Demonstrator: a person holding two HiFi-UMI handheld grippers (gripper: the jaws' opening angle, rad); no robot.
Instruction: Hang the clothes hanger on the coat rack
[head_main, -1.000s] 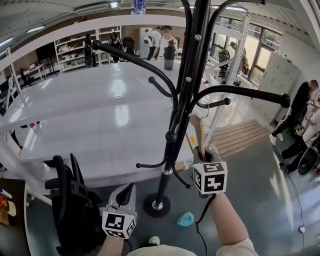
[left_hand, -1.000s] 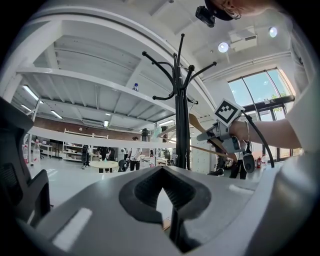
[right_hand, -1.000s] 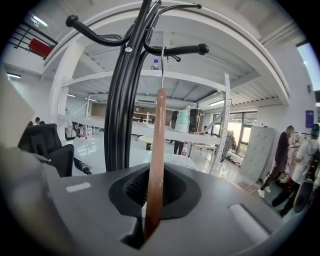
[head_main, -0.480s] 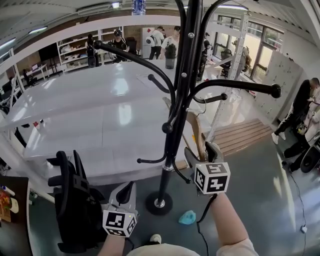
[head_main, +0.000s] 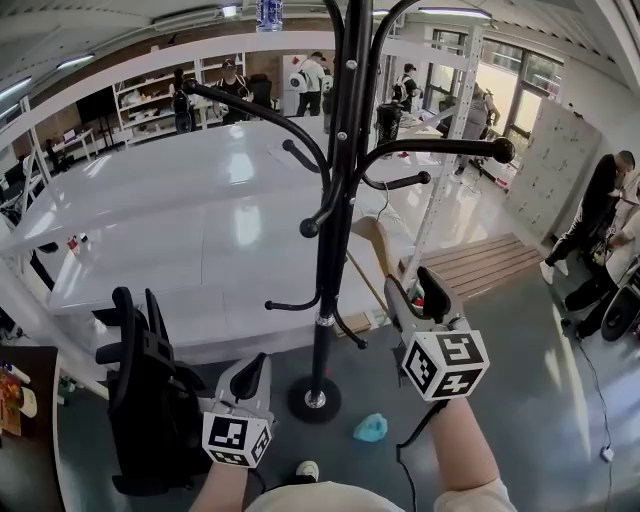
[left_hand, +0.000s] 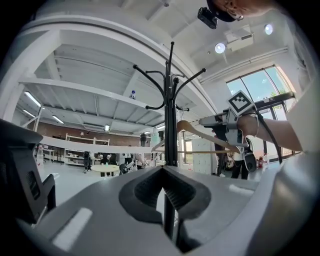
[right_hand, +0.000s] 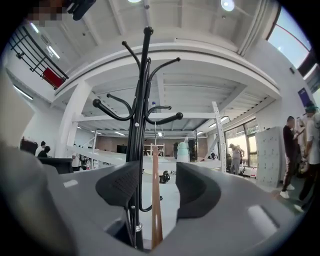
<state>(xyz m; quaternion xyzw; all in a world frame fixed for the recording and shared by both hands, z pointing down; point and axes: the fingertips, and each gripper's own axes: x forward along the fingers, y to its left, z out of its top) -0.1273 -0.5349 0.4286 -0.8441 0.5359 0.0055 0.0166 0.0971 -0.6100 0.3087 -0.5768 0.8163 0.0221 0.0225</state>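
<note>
The wooden hanger (head_main: 378, 238) hangs by its hook from a short arm of the coat rack (head_main: 330, 250). The right gripper (head_main: 410, 285) is spread wide around the hanger's lower end. The left gripper (head_main: 250, 375) is pressed together, empty, low near the rack's base.

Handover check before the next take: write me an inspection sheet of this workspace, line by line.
Surface: grey floor; the rack's base stands on it.
Job's things: black coat rack upright; wooden hanger beside its pole, wire hook up near a rack arm; whether it rests on the arm cannot be told.
Clutter: blue crumpled thing by the base; black chair at left.
Grippers: left gripper shut, empty; right gripper open, jaws apart either side of the hanger.
Cables: black cable hangs from the right gripper.
Surroundings: white table, wooden platform, people beyond.
</note>
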